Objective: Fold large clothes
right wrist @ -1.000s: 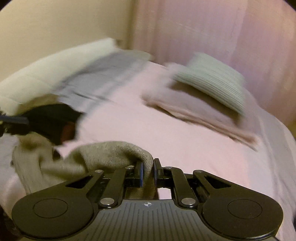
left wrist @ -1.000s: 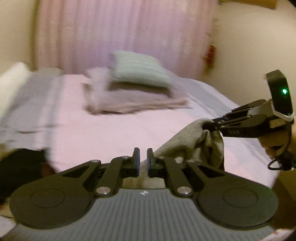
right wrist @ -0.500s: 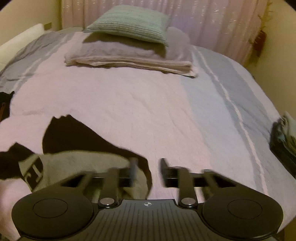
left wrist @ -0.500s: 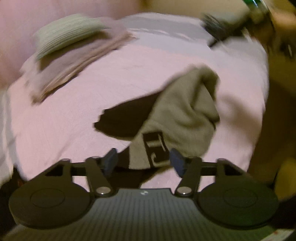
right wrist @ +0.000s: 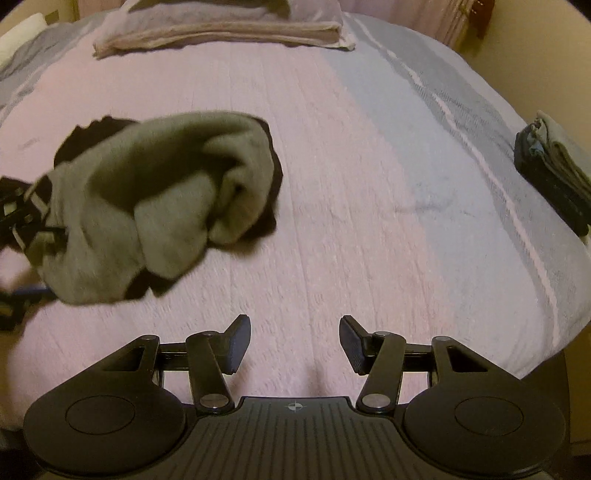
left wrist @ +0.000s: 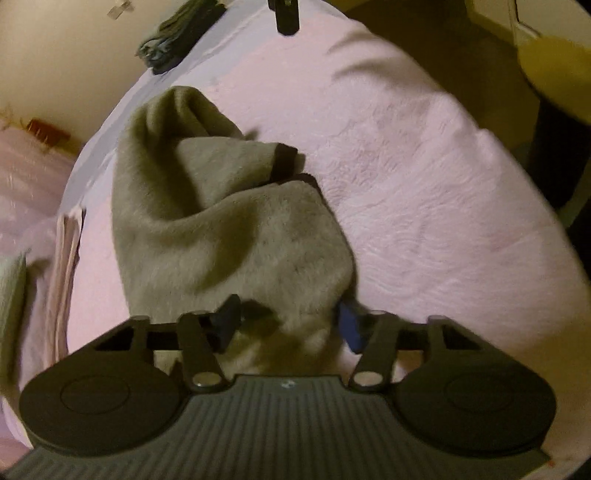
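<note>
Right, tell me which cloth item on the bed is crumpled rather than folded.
The grey-brown garment on the pink cover, lying bunched up; the blankets by the headboard and the dark stack at the edge are folded flat.

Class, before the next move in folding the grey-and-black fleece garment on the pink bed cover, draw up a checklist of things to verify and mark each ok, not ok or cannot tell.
1. Grey-and-black fleece garment lies on the pink bed cover: ok.
2. Garment spread flat for folding: not ok, it is bunched in a heap.
3. Right gripper free: ok, jaws open, which have just been opening, nothing between them.
4. Left gripper has a hold: cannot tell; cloth lies between its jaws, which have just been closing.
5. Bare cover beside the garment to lay it out: ok.
6. Folded dark clothes pile kept apart: ok, at the bed's edge.
</note>
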A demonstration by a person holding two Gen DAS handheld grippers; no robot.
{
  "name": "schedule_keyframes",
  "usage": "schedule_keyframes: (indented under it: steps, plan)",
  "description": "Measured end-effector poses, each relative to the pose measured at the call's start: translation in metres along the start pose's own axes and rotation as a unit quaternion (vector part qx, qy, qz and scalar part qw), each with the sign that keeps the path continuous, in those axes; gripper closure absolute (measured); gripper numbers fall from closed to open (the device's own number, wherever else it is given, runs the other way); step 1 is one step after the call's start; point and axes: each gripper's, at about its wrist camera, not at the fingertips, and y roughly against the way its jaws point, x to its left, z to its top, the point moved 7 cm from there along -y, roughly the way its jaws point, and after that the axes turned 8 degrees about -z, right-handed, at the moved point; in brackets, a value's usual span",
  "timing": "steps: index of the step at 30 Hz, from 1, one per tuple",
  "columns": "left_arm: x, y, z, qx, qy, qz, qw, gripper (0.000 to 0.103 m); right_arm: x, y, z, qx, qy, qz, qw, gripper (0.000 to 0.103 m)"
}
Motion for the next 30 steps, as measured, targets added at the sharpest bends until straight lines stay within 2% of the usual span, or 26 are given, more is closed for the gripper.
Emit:
schedule_keyframes:
  steps: [1,2,4,6,7,9,12,15,18,21,23,24,26,30]
  plan:
    - [0.003,-0.001,0.004,-0.002,0.007,-0.004,1.0000,0.086,-0.002,-0.003,-0.001,0.001,0.004,-0.001,1.000,0.052]
    - [0.010,0.003,0.008,-0.004,0.022,-0.008,0.9997,0.091,-0.006,-0.005,-0.003,0.003,0.005,0.000,1.000,0.052]
    - [0.034,0.027,0.018,-0.029,0.079,-0.012,0.9964,0.093,-0.007,-0.010,0.004,0.003,0.001,0.010,1.000,0.052]
    - [0.075,0.059,0.023,-0.047,0.163,-0.009,0.9854,0.094,-0.006,-0.015,0.011,-0.005,0.003,0.024,1.000,0.052]
    - [0.097,0.074,0.023,-0.056,0.203,0.000,0.9777,0.094,-0.007,-0.013,0.015,-0.016,0.007,0.037,0.999,0.052]
    - [0.154,0.103,0.013,-0.063,0.286,0.031,0.9558,0.094,0.003,-0.016,0.026,-0.036,0.019,0.058,0.998,0.051]
    - [0.242,0.134,-0.020,-0.059,0.389,0.089,0.9151,0.095,0.014,-0.017,0.040,-0.063,0.034,0.087,0.994,0.046]
    - [0.307,0.145,-0.052,-0.050,0.445,0.127,0.8850,0.095,0.030,-0.019,0.051,-0.081,0.039,0.111,0.990,0.042]
    - [0.348,0.140,-0.080,-0.048,0.492,0.132,0.8593,0.095,0.048,-0.025,0.057,-0.091,0.035,0.118,0.988,0.041]
    - [0.365,0.113,-0.105,-0.045,0.527,0.115,0.8406,0.095,0.069,-0.033,0.061,-0.105,0.025,0.104,0.989,0.041]
    - [0.367,0.100,-0.118,-0.038,0.537,0.103,0.8366,0.095,0.088,-0.026,0.066,-0.142,0.043,0.082,0.985,0.041]
    - [0.365,0.095,-0.123,-0.034,0.535,0.097,0.8385,0.095,0.099,-0.018,0.070,-0.172,0.058,0.069,0.981,0.041]
    - [0.360,0.090,-0.130,-0.035,0.530,0.087,0.8426,0.095,0.121,-0.004,0.076,-0.210,0.077,0.081,0.971,0.041]
    - [0.356,0.082,-0.140,-0.038,0.517,0.072,0.8523,0.095,0.181,-0.003,0.082,-0.234,0.154,0.092,0.956,0.041]
